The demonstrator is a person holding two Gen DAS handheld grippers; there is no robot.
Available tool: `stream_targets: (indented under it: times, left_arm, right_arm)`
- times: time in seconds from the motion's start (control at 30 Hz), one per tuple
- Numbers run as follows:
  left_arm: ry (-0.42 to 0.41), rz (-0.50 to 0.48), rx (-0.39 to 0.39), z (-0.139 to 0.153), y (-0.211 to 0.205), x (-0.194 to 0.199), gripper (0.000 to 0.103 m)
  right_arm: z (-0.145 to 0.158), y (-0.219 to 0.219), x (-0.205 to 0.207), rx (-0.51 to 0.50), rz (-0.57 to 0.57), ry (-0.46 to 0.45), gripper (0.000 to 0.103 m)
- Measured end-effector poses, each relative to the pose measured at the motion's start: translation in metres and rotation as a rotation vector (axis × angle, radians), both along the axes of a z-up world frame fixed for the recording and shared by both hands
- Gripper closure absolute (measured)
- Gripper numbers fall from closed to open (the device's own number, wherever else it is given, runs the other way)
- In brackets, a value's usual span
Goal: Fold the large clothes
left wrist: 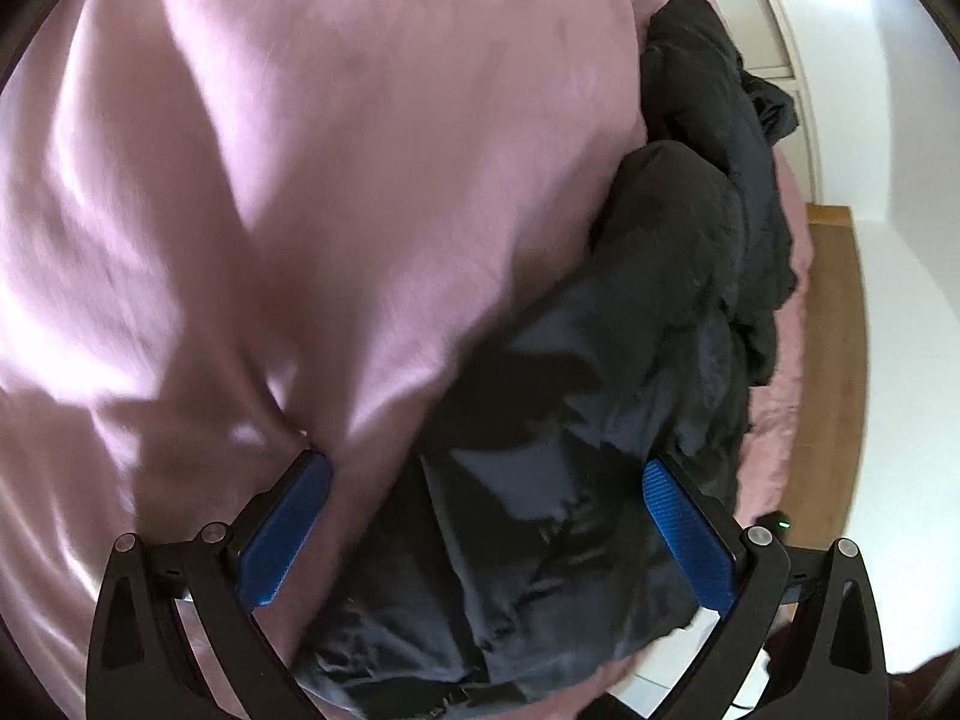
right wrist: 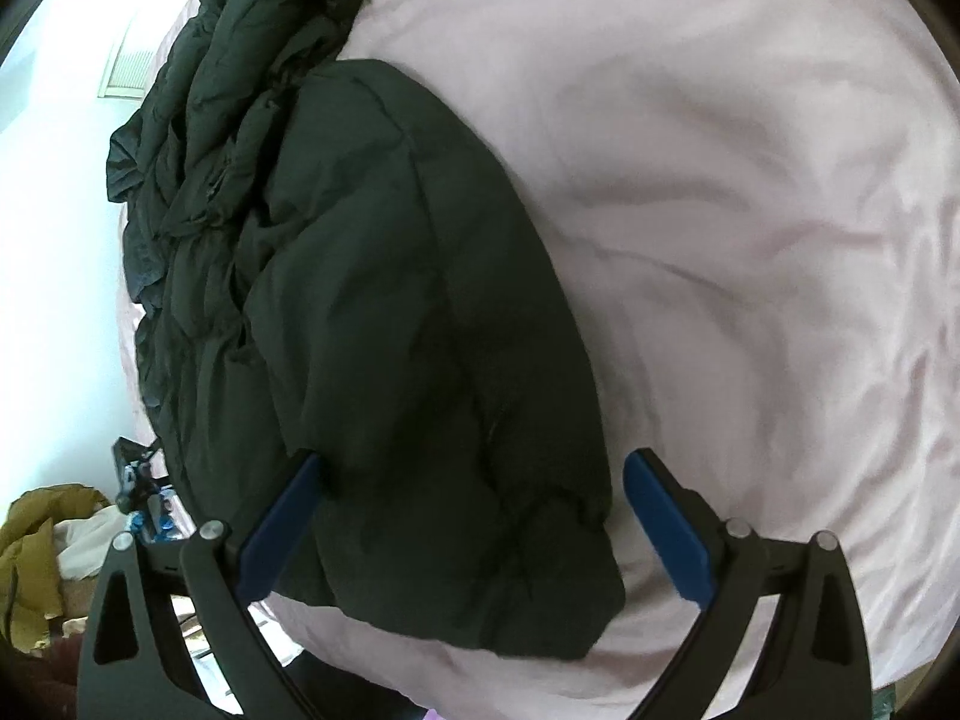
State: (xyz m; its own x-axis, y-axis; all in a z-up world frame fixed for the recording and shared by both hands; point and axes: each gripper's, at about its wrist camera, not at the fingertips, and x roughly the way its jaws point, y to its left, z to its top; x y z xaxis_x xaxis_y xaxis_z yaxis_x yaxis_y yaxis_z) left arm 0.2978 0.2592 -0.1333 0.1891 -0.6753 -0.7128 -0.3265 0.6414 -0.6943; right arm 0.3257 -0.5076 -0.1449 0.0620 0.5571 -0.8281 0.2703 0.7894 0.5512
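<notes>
A large dark puffy jacket (left wrist: 606, 420) lies crumpled on a pink bedsheet (left wrist: 300, 180). In the left wrist view it runs from the lower middle up the right side. My left gripper (left wrist: 486, 468) is open, its blue pads (left wrist: 288, 528) straddling the jacket's near end just above the cloth. In the right wrist view the jacket (right wrist: 384, 300) shows a sleeve or folded part reaching toward the camera, with the bunched body at the upper left. My right gripper (right wrist: 471, 459) is open, its pads (right wrist: 666, 522) on either side of that near end. Neither gripper holds anything.
The bed's right edge, a wooden floor strip (left wrist: 834, 312) and a white wall (left wrist: 888, 120) show in the left wrist view. In the right wrist view, a mustard-yellow cloth pile (right wrist: 36, 546) and the other gripper (right wrist: 141, 492) lie at the lower left beyond the bed's edge.
</notes>
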Motion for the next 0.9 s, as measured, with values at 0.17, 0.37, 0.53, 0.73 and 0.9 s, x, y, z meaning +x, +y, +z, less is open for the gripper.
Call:
stream_targets:
  times: [0.17, 0.37, 0.53, 0.73, 0.9]
  left_arm:
    - [0.022, -0.049, -0.077, -0.003, -0.019, -0.011, 0.001]
    - [0.040, -0.111, -0.114, -0.002, -0.046, -0.016, 0.001]
    - [0.048, -0.142, -0.106, 0.006, -0.067, -0.007, 0.001]
    - [0.066, -0.163, -0.068, 0.015, -0.086, -0.004, 0.001]
    - [0.079, -0.162, -0.042, 0.016, -0.081, -0.015, 0.002]
  right_arm:
    - [-0.018, 0.001, 0.002, 0.068, 0.009, 0.033, 0.001]
    - [-0.033, 0.012, -0.007, 0.144, 0.044, 0.079, 0.001]
    - [-0.034, 0.027, -0.011, 0.193, 0.066, 0.081, 0.001]
    - [-0.034, 0.041, -0.006, 0.222, 0.096, 0.072, 0.001]
    - [-0.036, 0.054, -0.001, 0.195, 0.138, 0.072, 0.001]
